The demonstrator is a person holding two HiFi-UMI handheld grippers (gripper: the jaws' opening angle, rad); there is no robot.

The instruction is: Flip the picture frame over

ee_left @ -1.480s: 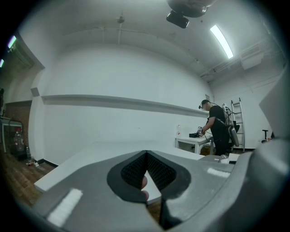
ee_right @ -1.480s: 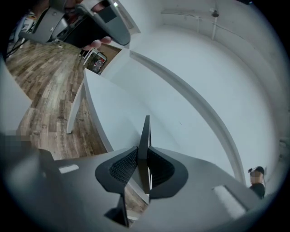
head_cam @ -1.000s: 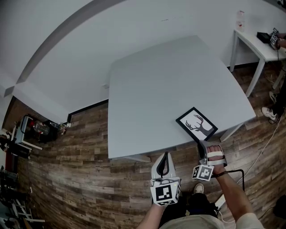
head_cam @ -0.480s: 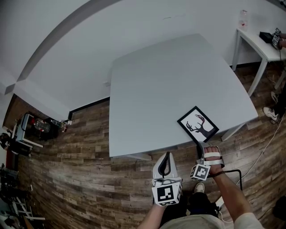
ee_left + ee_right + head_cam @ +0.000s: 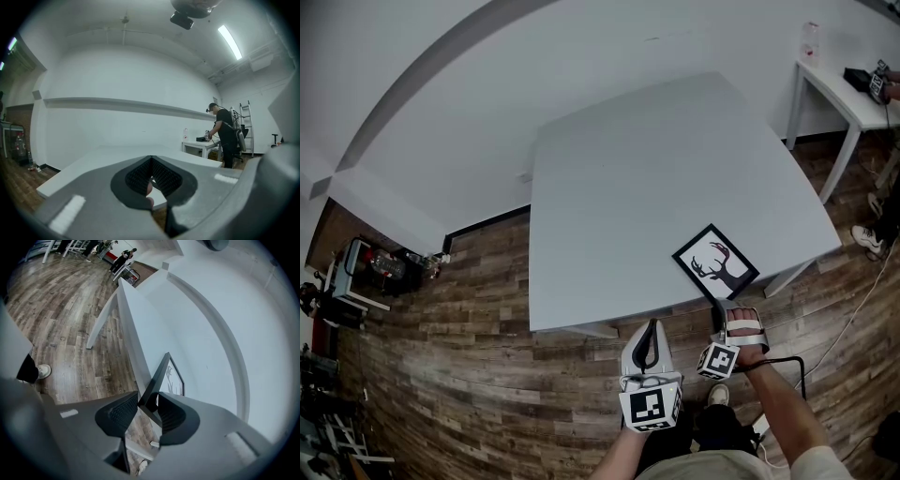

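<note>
R fingers [image 5: 164, 413] just been opening, straddling near corner of picture frame [image 5: 715, 262], not clamped. Frame lies flat at lower-right corner of bench [image 5: 619, 187], deer side up. Flip not begun, I reckon. L fingers [image 5: 140, 176] shut, empty.

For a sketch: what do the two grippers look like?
Both the left gripper and right gripper: light grey, black ribbed pads, each with a cube of black-and-white square markers. White straps and a black cable at the right, whose jaws have just been opening around the picture frame's corner.
</note>
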